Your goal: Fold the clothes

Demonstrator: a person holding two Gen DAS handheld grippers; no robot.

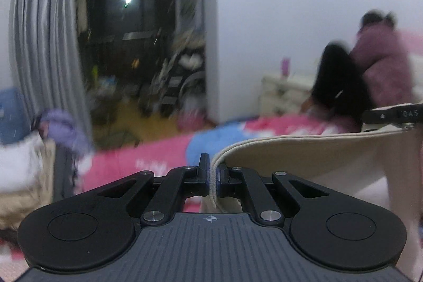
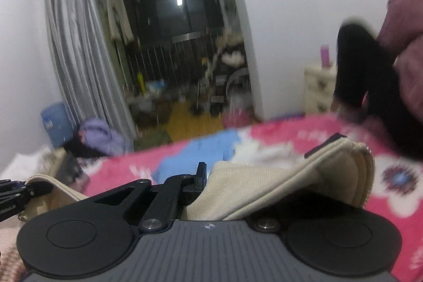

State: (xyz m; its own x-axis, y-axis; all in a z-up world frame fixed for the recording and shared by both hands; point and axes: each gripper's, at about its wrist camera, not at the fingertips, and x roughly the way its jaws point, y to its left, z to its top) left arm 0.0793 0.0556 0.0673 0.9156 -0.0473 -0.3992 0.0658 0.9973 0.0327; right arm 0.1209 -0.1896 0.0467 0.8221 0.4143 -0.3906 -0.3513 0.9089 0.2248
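Observation:
A cream garment (image 1: 304, 160) with a ribbed edge is stretched between both grippers above a pink, blue and white floral bedspread (image 1: 127, 163). My left gripper (image 1: 212, 173) is shut on the garment's edge, the fabric pinched between its fingers. The right gripper shows at the far right of the left wrist view (image 1: 391, 115), holding the other end. In the right wrist view my right gripper (image 2: 211, 181) is shut on the cream garment (image 2: 264, 184), which drapes over and hides its right finger. The left gripper (image 2: 23, 190) appears at the left edge, holding the garment's far end.
A person in a pink jacket and black trousers (image 1: 370, 65) sits on the bed's far right side. A grey curtain (image 1: 39, 44), a blue water bottle (image 2: 55, 123), a purple jacket (image 2: 103, 134) and a white nightstand (image 2: 317, 86) stand beyond. A cluttered dark balcony (image 1: 137, 57) lies straight ahead.

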